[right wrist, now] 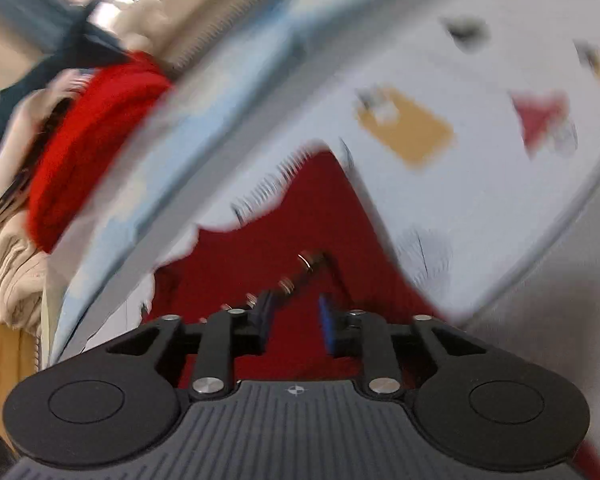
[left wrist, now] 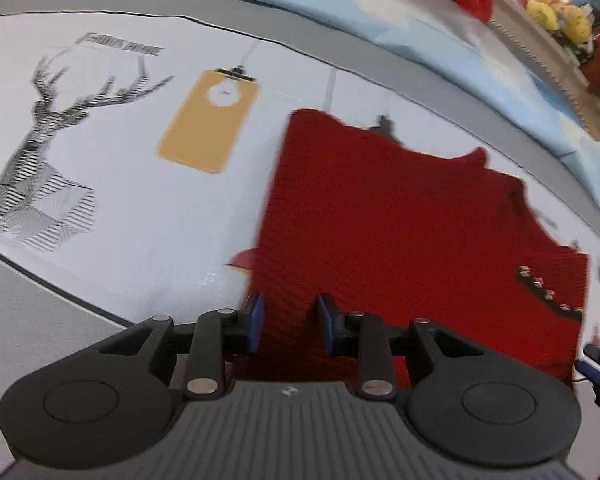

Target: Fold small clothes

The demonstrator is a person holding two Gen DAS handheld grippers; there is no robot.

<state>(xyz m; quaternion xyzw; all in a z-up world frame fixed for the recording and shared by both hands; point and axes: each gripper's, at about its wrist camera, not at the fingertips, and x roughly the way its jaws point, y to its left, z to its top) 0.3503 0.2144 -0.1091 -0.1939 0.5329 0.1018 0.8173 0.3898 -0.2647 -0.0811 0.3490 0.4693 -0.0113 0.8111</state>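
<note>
A small red knit garment [left wrist: 400, 216] lies flat on a white printed cloth [left wrist: 140, 200]. A row of metal snaps [left wrist: 548, 292] runs along its right edge. My left gripper [left wrist: 290, 320] is open, its blue pads on either side of the garment's near edge. In the right wrist view, which is blurred by motion, the same red garment [right wrist: 284, 232] lies under my right gripper [right wrist: 294, 320]. That gripper is open, with the dark snap strip [right wrist: 300, 268] just beyond its left pad. The right gripper's tip also shows in the left wrist view [left wrist: 596, 364].
The cloth carries a deer print [left wrist: 48, 152] and tan tag prints [left wrist: 208, 120]. A light blue sheet [left wrist: 420, 28] lies beyond. A pile of clothes with a bright red knit [right wrist: 88, 140] sits past the table edge. Plush toys [left wrist: 556, 12] stand at the far right.
</note>
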